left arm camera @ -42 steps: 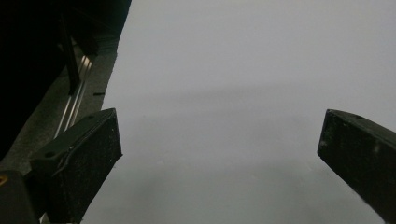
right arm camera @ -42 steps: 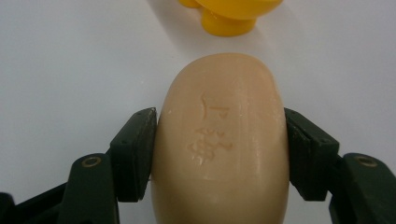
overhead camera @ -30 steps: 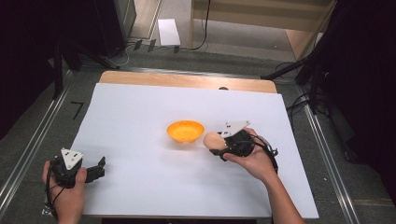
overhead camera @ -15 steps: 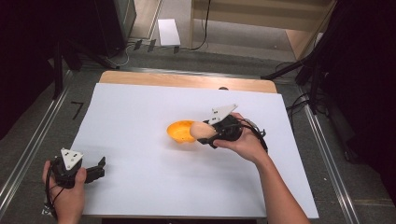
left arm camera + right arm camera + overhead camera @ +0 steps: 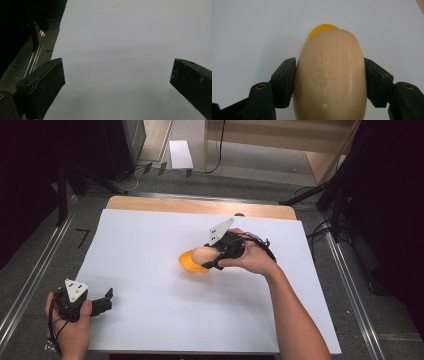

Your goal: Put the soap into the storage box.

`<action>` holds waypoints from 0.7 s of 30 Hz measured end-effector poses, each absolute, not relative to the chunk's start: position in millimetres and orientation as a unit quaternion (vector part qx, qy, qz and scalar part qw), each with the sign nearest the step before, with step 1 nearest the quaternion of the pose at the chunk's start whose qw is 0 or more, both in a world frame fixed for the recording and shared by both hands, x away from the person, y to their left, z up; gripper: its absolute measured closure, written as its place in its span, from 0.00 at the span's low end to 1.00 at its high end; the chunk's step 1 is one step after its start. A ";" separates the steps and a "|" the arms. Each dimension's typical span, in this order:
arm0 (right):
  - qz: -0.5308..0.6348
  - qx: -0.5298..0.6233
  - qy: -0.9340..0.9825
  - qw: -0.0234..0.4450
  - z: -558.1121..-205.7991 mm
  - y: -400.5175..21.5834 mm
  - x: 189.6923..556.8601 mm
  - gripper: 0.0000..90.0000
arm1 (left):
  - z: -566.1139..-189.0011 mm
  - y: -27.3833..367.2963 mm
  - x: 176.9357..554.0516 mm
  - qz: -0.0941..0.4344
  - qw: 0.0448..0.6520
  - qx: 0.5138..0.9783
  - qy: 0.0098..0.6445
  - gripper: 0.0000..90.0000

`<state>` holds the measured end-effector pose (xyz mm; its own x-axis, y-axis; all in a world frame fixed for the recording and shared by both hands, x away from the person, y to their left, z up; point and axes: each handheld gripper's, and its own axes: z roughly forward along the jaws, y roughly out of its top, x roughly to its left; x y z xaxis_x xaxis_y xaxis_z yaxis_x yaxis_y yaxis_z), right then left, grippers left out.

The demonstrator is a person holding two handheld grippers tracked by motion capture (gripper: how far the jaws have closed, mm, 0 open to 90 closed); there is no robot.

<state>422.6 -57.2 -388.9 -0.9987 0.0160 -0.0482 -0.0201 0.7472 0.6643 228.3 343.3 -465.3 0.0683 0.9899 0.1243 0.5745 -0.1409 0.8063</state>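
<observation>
A pale peach egg-shaped object (image 5: 329,77) with a faint embossed mark is clamped between the two black jaws of my right gripper (image 5: 329,82). In the high view the right gripper (image 5: 207,257) holds the egg (image 5: 202,254) just over the orange bowl (image 5: 189,262) near the middle of the white sheet (image 5: 150,245). The bowl's yellow-orange rim (image 5: 322,28) peeks out behind the egg. My left gripper (image 5: 106,301) rests at the sheet's near left corner, jaws wide apart with nothing between them (image 5: 117,85).
The white sheet covers a wooden table whose far edge (image 5: 200,206) shows bare. Metal rails (image 5: 30,285) run along both sides. Dark floor and cables (image 5: 320,195) lie beyond the table.
My right gripper has carried the egg leftward and slightly up, from beside the bowl to over its right edge. The left gripper stayed where it was.
</observation>
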 end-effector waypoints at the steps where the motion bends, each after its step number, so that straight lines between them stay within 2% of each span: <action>1: 0.348 -0.003 0.937 0.020 -389.1 -53.9 427.2 0.39 | -465.3 343.3 228.2 0.352 0.296 0.668 0.585 0.00; 21: 0.337 -0.006 0.941 -0.027 -413.1 -36.6 450.3 0.39 | -465.5 343.3 228.2 0.350 0.299 0.670 0.582 0.00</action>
<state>450.3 -36.6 -413.1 -0.9985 -0.0286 0.0460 0.0071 0.7723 0.6353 228.2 343.3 -465.5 0.0774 0.9896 0.1216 0.5704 -0.1440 0.8087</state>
